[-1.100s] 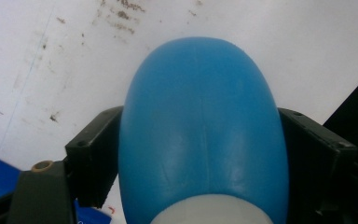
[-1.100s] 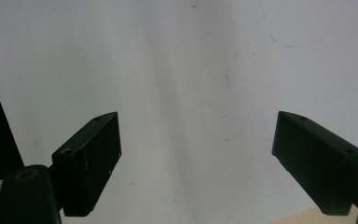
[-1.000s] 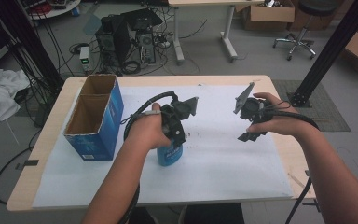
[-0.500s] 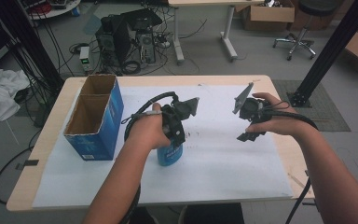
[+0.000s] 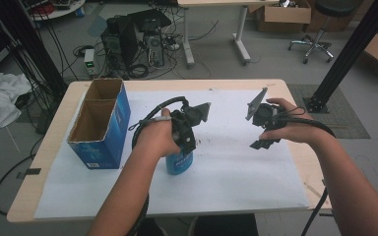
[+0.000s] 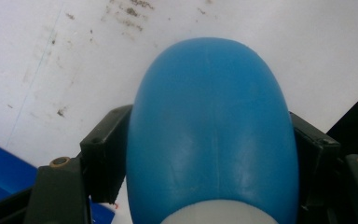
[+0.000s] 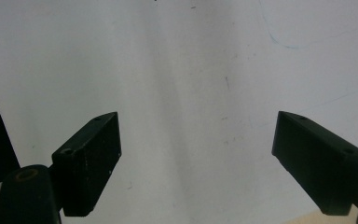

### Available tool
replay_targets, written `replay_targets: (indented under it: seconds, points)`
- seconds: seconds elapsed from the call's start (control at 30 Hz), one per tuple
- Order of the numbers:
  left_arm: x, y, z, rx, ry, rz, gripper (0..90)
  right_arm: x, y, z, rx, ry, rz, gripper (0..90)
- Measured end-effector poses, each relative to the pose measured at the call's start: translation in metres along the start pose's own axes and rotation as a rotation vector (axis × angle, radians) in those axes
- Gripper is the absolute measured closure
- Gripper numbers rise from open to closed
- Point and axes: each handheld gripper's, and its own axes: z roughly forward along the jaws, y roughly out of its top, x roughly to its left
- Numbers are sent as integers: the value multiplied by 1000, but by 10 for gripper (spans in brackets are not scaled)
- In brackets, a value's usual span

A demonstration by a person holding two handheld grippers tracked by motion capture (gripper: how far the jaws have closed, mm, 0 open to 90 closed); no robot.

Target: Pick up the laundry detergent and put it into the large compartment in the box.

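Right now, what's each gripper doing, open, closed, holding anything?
Left gripper: jaws have just been closing, now pressed on the blue bottle.
Right gripper: open, holding nothing.

Looks like a lab or engineering workspace. Desktop computer tower (image 5: 119,39) sits on the floor at top centre with loose cables (image 5: 142,69) tangled round it. Black metal frame post (image 5: 347,54) at right, office chair (image 5: 320,29) and cardboard boxes (image 5: 283,17) at upper right, second desk (image 5: 216,5) behind. Worktable (image 5: 44,162) covered in white paper (image 5: 236,182).
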Motion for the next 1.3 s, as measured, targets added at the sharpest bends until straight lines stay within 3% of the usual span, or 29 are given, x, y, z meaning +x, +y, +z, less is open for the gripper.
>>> replay_targets:
  seconds: [0.23,0.3,0.73,1.17,1.3]
  points:
    - [0,0,0,4,13,3,285,0,-1,-1,0,-2,4,157]
    - [-1,0,-1,-10,13,1,375,0,-1,-1,-1,-1,3,157]
    - [1,2,0,10,2,23,386,-1,-2,1,1,1,9,157]
    - [1,-4,-1,-40,-7,6,393,0,0,2,2,5,4,157]
    - [1,-7,-9,-71,-49,11,394,1,0,1,2,5,5,157]
